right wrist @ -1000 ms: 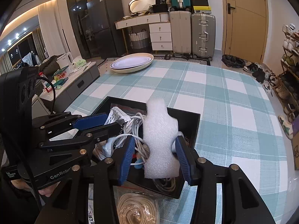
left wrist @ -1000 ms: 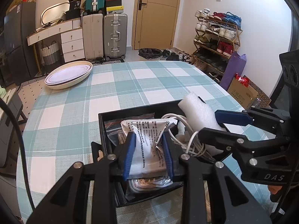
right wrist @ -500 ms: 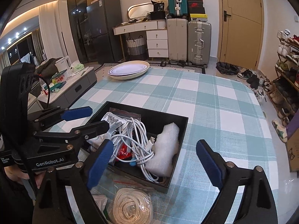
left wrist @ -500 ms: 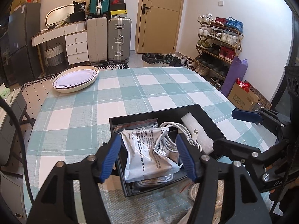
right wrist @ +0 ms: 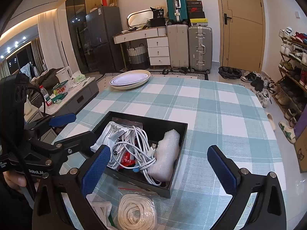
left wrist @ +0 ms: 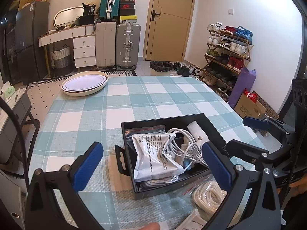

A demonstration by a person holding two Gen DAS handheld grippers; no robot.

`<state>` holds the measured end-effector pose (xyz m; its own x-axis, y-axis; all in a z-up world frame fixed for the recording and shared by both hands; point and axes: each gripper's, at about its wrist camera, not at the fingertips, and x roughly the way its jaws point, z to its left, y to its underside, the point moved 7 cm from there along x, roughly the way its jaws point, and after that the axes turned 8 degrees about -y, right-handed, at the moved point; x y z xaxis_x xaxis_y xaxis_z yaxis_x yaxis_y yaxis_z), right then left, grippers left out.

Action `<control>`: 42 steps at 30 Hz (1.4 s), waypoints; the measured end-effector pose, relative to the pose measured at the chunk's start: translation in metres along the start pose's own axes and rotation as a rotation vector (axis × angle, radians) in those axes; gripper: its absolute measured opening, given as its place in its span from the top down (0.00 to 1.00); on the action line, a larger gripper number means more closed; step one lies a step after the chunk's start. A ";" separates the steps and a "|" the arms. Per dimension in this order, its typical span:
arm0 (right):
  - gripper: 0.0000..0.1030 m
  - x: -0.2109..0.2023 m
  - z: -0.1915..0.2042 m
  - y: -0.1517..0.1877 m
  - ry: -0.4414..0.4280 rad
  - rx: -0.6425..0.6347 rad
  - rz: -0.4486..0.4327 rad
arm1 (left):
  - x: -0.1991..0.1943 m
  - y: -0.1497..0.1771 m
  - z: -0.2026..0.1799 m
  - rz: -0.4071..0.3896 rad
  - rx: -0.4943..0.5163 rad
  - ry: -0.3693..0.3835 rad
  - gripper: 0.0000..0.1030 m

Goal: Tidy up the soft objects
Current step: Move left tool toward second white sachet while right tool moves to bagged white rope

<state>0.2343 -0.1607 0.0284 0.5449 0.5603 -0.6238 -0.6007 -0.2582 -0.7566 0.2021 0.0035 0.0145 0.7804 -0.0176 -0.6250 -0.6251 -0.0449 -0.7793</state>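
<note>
Left wrist view: left gripper (left wrist: 152,158) jaws just opened wide, released, white printed plastic pouch (left wrist: 155,158) dropped in the black rectangular tray (left wrist: 134,170) at 12 o'clock. Right wrist view: right gripper (right wrist: 160,165) likewise just opened, empty, white foam wrap piece (right wrist: 167,153) lies in the tray at 12; next likely the cream coiled rope bundle (right wrist: 137,212) at 6 o'clock outside the tray, needing a downward reach and a wide grasp.

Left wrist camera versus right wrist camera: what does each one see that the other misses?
Only the left wrist view shows the purple bag by the shoe rack and a black hang tab beside the black box.

Only the right wrist view shows the low side table with a water bottle.

Both show the black box holding a white pouch, white cables and foam, plus bagged rope and both open grippers.
</note>
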 end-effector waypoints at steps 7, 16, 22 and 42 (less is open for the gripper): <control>0.01 -0.010 0.000 0.003 -0.009 0.013 -0.024 | -0.014 0.002 0.003 -0.023 0.005 -0.025 0.00; 0.01 -0.025 0.003 0.011 -0.021 0.019 -0.040 | -0.032 0.011 0.012 -0.036 -0.009 -0.056 0.00; 0.01 -0.033 0.005 0.021 -0.023 0.033 -0.044 | -0.042 0.021 0.016 -0.034 -0.006 -0.076 0.00; 0.01 -0.041 0.008 0.066 -0.024 0.071 0.016 | -0.056 0.063 0.025 0.004 0.016 -0.096 0.00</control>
<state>0.1676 -0.1947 0.0052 0.5214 0.5752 -0.6304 -0.6496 -0.2116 -0.7303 0.1190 0.0267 -0.0011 0.7733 0.0776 -0.6293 -0.6292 -0.0294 -0.7767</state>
